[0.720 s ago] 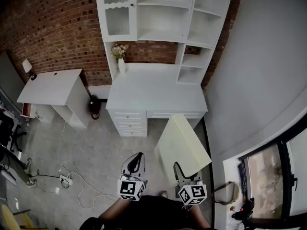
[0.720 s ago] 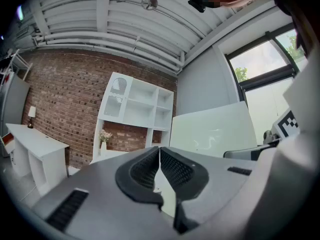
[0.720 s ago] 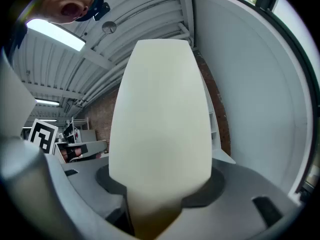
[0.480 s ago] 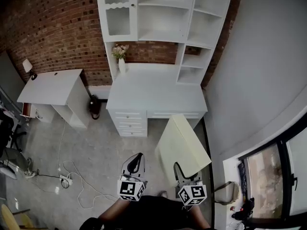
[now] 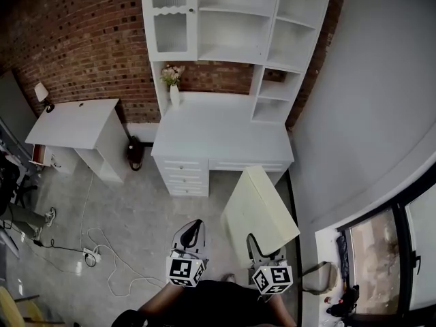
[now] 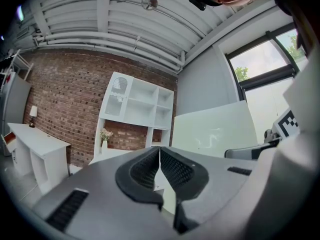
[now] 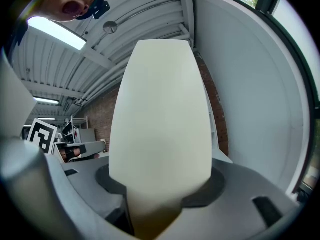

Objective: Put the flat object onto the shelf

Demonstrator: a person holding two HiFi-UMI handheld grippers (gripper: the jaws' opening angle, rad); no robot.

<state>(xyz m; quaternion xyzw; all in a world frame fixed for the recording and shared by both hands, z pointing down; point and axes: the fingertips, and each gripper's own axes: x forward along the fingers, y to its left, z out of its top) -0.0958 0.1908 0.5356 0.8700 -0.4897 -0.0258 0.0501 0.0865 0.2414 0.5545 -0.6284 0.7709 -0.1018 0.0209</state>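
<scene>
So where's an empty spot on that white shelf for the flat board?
The wide middle cubby, between the glass door and the small right cubbies, looks bare. So does the desktop, except the flower vase at its back left corner.

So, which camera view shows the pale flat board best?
The head view: the whole flat board shows, held at one end by the right gripper. The right gripper view shows it foreshortened between the jaws; the left gripper view, one face.
</scene>
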